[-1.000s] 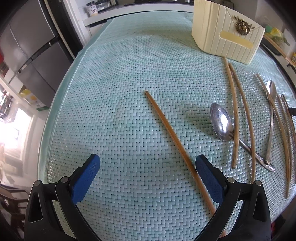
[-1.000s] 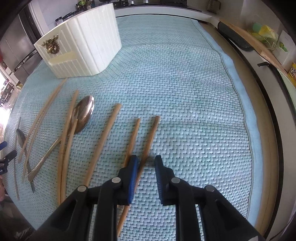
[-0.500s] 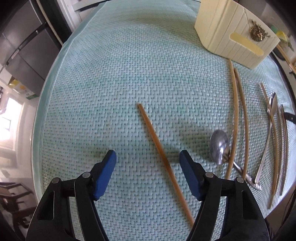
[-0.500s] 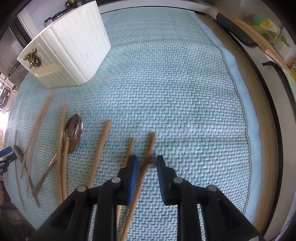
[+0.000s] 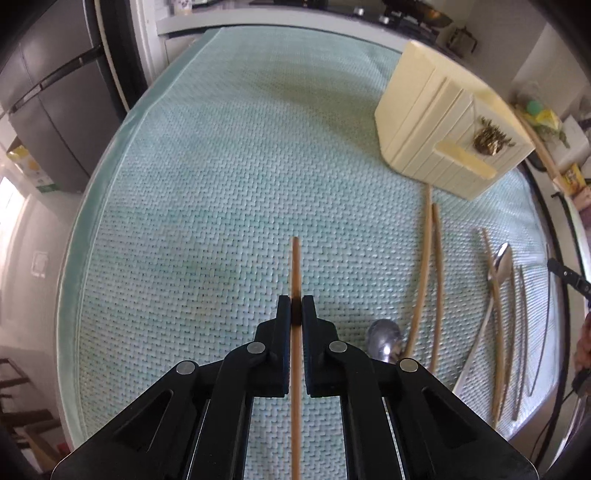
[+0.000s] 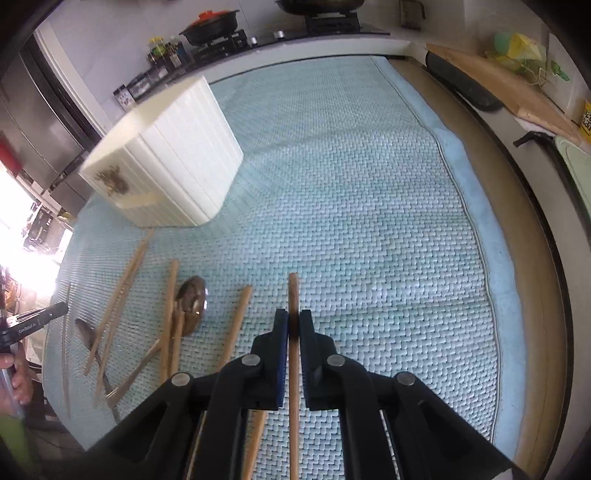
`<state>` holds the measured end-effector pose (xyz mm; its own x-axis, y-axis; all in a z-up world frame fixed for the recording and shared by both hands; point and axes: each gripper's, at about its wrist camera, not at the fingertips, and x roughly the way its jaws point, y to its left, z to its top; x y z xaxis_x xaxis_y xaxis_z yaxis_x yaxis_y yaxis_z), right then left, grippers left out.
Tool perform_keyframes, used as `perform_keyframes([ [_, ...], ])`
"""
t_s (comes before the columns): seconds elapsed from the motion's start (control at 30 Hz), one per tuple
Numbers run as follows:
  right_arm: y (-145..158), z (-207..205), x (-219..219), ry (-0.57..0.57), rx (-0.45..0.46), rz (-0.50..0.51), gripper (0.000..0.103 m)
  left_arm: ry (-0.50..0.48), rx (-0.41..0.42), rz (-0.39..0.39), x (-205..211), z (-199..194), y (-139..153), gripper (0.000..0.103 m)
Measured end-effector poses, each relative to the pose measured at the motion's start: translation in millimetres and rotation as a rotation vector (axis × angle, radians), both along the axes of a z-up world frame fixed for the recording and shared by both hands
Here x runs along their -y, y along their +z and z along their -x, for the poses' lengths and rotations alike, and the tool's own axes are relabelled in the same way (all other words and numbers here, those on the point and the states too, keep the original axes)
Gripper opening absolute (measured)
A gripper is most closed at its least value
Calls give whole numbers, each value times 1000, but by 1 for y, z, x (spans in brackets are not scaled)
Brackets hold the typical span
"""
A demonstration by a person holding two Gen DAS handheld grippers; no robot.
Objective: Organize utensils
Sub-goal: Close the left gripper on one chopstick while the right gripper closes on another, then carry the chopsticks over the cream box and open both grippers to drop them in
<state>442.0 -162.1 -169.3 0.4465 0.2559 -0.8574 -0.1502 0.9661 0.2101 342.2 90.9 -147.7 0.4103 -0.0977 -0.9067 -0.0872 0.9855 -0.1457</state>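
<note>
My left gripper (image 5: 296, 301) is shut on a wooden chopstick (image 5: 295, 266) that points straight ahead between the pads, lifted off the green woven mat (image 5: 221, 184). My right gripper (image 6: 293, 317) is likewise shut on another wooden chopstick (image 6: 293, 291). A cream ribbed utensil holder (image 5: 443, 136) (image 6: 173, 170) stands on the mat at the back. Several chopsticks (image 5: 424, 266) (image 6: 238, 317) and two metal spoons (image 5: 498, 262) (image 6: 190, 302) lie loose on the mat between the two grippers.
A grey fridge (image 5: 48, 103) stands past the mat's left edge. The counter behind holds a stove with a red-lidded pot (image 6: 212, 22). A wooden board (image 6: 498, 85) and clutter line the right side. A hand (image 6: 14, 373) shows at the left edge.
The left jaws went from wide open to closed on the chopstick, which now points straight ahead and is raised. The right jaws tightened on their chopstick and lifted it; both views pulled back from the mat.
</note>
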Motion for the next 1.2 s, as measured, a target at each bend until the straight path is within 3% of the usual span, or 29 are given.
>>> perform_keyframes([
  [0.23,76,28,9,49,231,-85,6,-53,230,23,11,33,83,4],
  [0.27,90,52,22,55,270,-95,6,-61,260,23,9,40,91,4],
  [0.57,143,130,14,94,542,-68,6,-93,444,39,4,77,135,3],
  [0.87,174,143,6,93,651,-83,6,-97,517,54,3,79,158,3],
  [1.2,200,131,0,103,685,-75,6,-119,551,98,2,64,182,3],
])
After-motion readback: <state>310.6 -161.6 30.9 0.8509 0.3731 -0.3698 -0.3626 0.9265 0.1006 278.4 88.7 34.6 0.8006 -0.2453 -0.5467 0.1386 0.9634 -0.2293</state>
